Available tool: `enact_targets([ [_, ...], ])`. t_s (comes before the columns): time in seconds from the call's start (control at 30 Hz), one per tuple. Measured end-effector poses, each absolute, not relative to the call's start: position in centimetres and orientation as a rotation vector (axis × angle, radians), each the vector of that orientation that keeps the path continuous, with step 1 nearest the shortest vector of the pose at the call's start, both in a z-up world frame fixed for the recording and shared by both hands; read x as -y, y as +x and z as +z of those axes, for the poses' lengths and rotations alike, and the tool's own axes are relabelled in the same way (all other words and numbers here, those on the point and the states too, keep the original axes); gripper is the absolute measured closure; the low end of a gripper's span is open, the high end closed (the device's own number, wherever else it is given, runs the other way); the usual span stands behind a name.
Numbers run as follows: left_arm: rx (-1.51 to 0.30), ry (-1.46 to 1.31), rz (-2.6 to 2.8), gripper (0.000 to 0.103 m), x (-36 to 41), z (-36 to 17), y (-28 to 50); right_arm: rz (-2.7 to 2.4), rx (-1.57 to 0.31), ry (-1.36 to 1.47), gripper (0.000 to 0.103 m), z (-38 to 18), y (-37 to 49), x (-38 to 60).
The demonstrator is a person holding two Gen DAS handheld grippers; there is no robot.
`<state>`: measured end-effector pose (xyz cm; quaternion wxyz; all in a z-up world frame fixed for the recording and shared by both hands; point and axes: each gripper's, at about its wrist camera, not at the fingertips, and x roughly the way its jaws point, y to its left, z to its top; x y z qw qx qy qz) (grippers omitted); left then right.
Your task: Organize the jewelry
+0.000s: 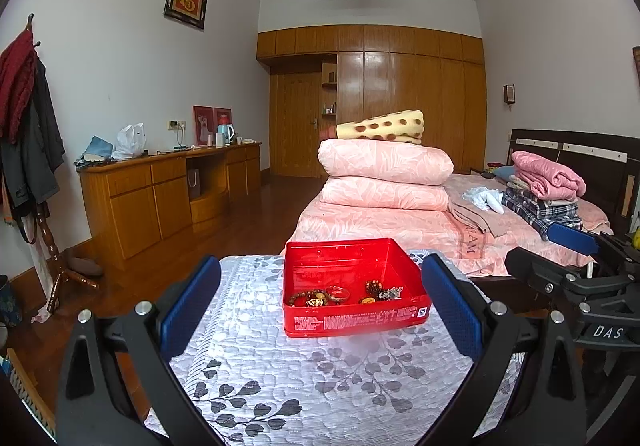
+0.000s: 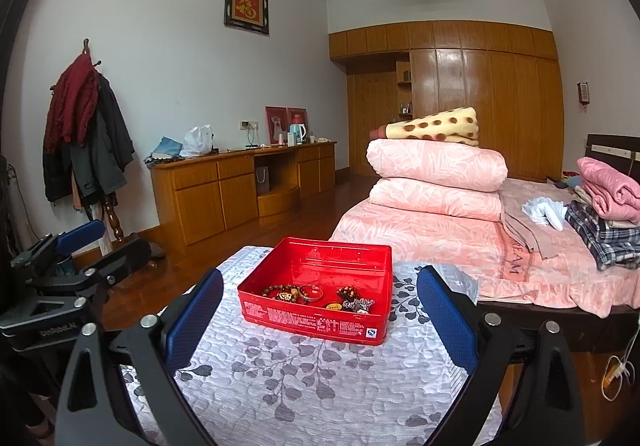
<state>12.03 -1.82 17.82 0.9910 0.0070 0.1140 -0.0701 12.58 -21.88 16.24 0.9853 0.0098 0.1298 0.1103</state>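
Both tools [image 1: 320,310] [image 2: 320,314] gape before the red tin [image 1: 352,322], seemingly apart.

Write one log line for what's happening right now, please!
left hand-held gripper: open, empty | right hand-held gripper: open, empty | jewelry: in red tin | tin: on table, untouched

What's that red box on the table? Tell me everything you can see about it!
The red box is a shallow, square-ish tin with rounded corners and no lid on it. It looks like shiny painted metal, with small white printing along its front wall. It sits flat on the table's grey leaf-patterned cloth, in front of the pink bed. Inside, near the front wall, lie a brown bead bracelet, a ring-shaped bangle and some small trinkets. Both grippers are open, and neither touches it.
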Motion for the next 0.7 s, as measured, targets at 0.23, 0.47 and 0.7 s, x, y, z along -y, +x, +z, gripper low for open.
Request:
enact_targets([
  [0.23,-0.219,0.015,-0.144,0.006,1.76,18.09,11.58,0.224,-0.254,0.017,0.008,16.41,12.32,21.89],
  [0.47,-0.217,0.015,-0.145,0.006,1.76,18.2,11.41,0.225,-0.248,0.013,0.008,16.76,12.11,21.93],
  [0.7,-0.216,0.014,-0.146,0.006,1.77,18.25,11.31,0.226,-0.248,0.011,0.008,16.85,12.07,21.92],
])
